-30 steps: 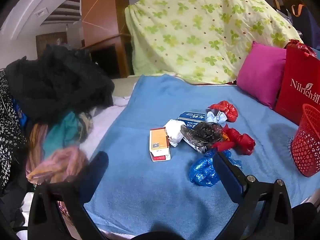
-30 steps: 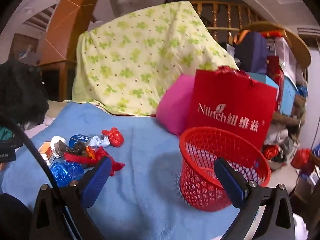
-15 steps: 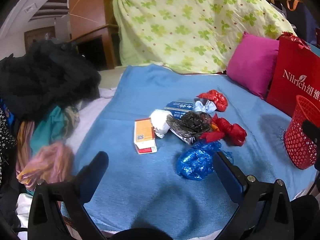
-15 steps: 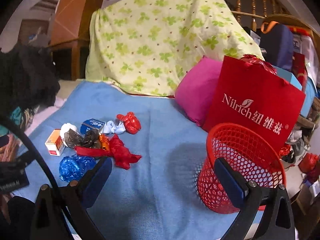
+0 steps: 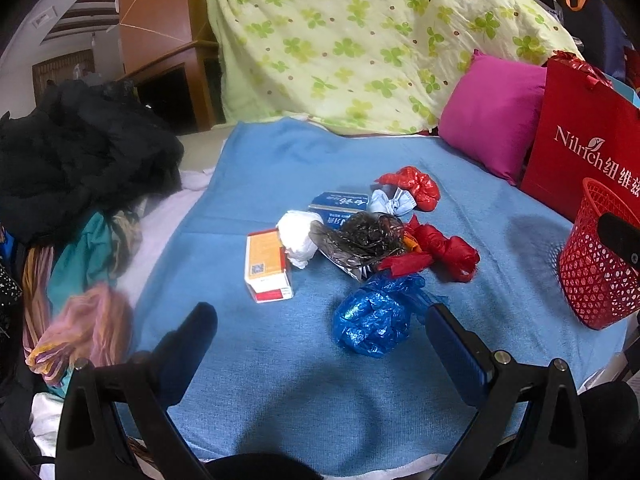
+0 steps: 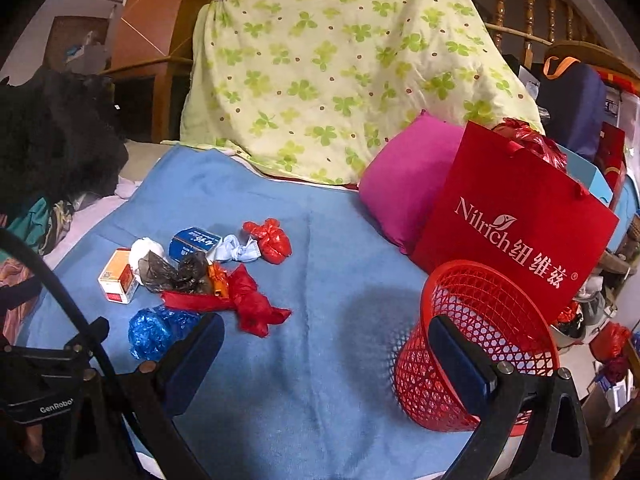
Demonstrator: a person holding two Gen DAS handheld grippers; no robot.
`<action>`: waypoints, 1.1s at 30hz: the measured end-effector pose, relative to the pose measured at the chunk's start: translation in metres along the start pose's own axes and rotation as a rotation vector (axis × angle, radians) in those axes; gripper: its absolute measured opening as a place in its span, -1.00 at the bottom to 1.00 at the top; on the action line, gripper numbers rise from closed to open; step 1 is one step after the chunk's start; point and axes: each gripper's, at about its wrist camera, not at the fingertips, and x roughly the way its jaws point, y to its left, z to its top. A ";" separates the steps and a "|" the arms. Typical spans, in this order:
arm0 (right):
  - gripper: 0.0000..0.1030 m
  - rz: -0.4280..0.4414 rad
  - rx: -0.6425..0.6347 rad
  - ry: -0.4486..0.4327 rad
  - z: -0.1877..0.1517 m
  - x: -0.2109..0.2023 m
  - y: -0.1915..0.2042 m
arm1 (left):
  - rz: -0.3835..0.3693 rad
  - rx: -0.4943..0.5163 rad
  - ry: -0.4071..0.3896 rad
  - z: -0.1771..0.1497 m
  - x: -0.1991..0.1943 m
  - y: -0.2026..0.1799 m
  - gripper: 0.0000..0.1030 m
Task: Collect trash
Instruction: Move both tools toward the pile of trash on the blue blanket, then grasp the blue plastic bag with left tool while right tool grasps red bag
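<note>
- Trash is bunched in one heap in the middle of the blue blanket (image 5: 280, 360) — the red mesh basket (image 6: 476, 344) stands well apart from it, at the blanket's edge, just in front of the red paper bag (image 6: 516, 220).
- Left gripper (image 5: 320, 328) is spread wide with nothing between its fingers, hovering over the near side of the heap; the crumpled blue plastic bag (image 5: 376, 316) sits just beside its right finger.
- Right gripper (image 6: 324, 340) is spread too and empty. Its right finger covers part of the basket's rim, so the inside of the basket is hard to read.
- In the heap: orange-and-white box (image 5: 266, 266), white wad (image 5: 298, 236), blue carton (image 5: 340, 206) half buried under a dark crinkled bag (image 5: 360, 240), plus two red plastic bags (image 5: 440, 252).
- Small orange bit (image 6: 218, 276) pokes out mid-heap — can't tell what it is.
- Clothes pile (image 5: 80, 184) beyond the heap's left is cut off by the frame edge.
</note>
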 end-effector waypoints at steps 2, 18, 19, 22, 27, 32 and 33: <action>1.00 0.007 -0.008 0.004 0.003 0.001 0.003 | -0.001 0.001 0.003 0.000 0.001 0.000 1.00; 1.00 0.238 0.006 0.132 0.008 0.076 0.018 | -0.058 -0.050 0.128 -0.007 0.047 0.014 1.00; 1.00 0.279 0.015 0.157 0.007 0.090 0.020 | -0.060 -0.053 0.136 -0.008 0.051 0.015 1.00; 1.00 0.367 0.052 0.225 0.004 0.132 0.025 | -0.073 -0.059 0.175 -0.010 0.067 0.015 1.00; 1.00 0.401 0.115 0.333 0.007 0.192 0.027 | -0.145 -0.070 0.213 -0.004 0.094 0.009 1.00; 0.48 0.470 0.203 0.402 0.009 0.234 0.022 | -0.226 -0.067 0.242 0.004 0.117 -0.004 1.00; 0.44 0.503 0.235 0.438 0.006 0.244 0.021 | -0.244 -0.065 0.247 0.005 0.119 -0.007 1.00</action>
